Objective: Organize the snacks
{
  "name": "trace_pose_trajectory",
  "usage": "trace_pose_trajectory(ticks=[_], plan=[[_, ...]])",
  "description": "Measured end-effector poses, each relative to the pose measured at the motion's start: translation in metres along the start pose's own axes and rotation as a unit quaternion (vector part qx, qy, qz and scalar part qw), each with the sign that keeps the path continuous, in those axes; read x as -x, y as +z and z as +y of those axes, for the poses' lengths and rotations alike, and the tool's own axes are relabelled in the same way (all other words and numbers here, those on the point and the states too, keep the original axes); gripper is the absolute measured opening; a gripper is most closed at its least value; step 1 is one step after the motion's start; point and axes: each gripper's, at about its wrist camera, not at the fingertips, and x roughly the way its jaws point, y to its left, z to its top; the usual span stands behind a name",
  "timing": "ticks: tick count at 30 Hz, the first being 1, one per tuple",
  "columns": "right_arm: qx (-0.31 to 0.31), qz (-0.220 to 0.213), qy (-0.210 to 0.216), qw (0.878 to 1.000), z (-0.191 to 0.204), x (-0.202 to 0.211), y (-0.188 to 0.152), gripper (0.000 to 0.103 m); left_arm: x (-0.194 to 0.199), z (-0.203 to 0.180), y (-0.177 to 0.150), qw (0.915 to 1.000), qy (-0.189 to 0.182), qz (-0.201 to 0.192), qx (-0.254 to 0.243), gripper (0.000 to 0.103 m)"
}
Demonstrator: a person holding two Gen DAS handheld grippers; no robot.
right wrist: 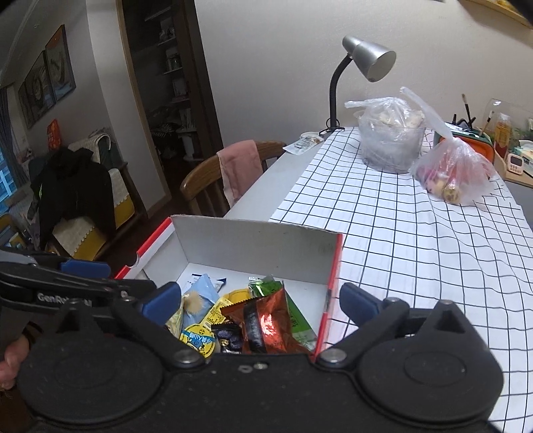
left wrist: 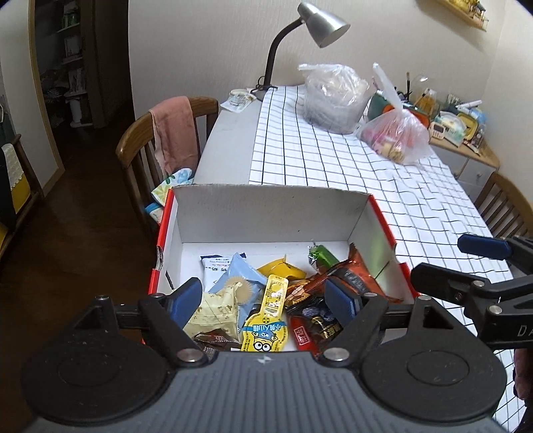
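Checked tablecloth, snack box, left claw wide, right claw wide, both empty

A silver gooseneck desk lamp stands at the far end of the table, beside the checked tablecloth. A pink towel hangs over a wooden chair.

Soft, even daylight fills both views; the doorway behind stays dim. The lamp looks unlit. Glare flares on the orange wrapper. Fisheye bending curves the edges, corners vignette dark, and focus stays fairly sharp.
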Motion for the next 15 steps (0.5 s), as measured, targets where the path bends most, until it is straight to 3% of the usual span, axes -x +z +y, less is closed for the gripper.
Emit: trace_pose_trajectory(ticks=[15], plan=[[-0.01,-0.007,0.002,1.0,-0.001,0.031,-0.006,0.103,0.023,-0.003,-0.009,0.9997,-0.008,-0.016,0.016,0.089]])
